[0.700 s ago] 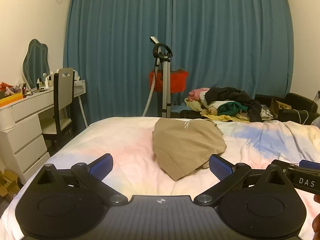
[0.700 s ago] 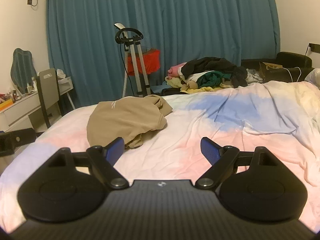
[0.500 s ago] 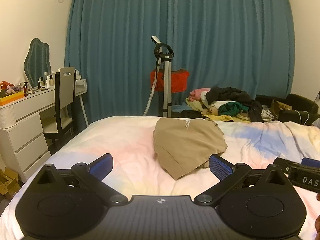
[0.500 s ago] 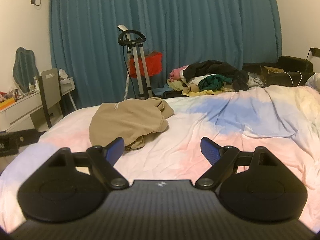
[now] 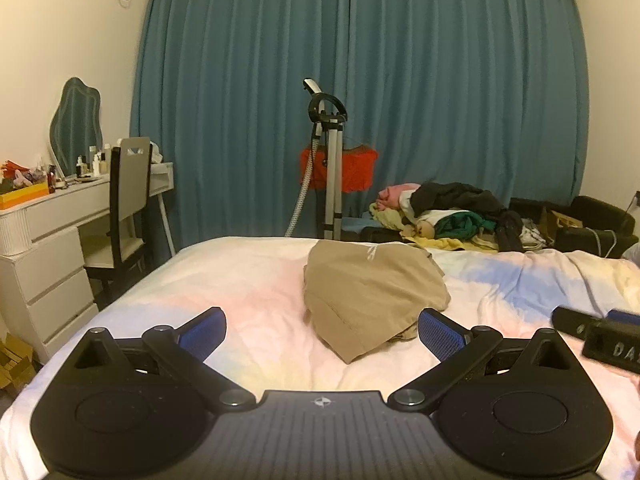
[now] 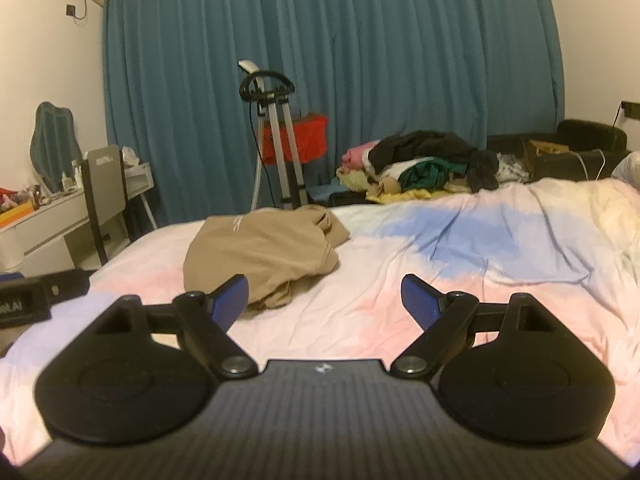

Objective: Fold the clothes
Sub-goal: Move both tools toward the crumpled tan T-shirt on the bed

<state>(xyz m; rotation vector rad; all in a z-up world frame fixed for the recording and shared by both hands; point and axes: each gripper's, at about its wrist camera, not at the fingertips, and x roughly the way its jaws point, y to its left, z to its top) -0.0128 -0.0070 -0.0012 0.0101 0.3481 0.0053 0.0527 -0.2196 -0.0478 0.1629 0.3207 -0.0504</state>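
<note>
A tan garment (image 5: 372,292) lies bunched on the pastel bedspread (image 5: 248,280), a little beyond my fingertips. My left gripper (image 5: 322,330) hovers above the bed's near edge, open with nothing between its blue pads. In the right wrist view the same tan garment (image 6: 260,252) sits ahead and to the left on the bedspread (image 6: 460,248). My right gripper (image 6: 324,300) is open too, empty, with its left fingertip just in front of the cloth's near edge. Each gripper's black body shows at the edge of the other's view.
A heap of mixed clothes (image 5: 452,216) lies behind the bed before blue curtains (image 5: 360,100). A garment steamer stand (image 5: 328,160) with a red item stands at the foot. A white dresser (image 5: 44,248) and chair (image 5: 128,208) are at the left.
Both grippers have tilted slightly, so the room sits a little lower and nearer in view. The tan garment has not moved, and both pairs of jaws stay apart.
</note>
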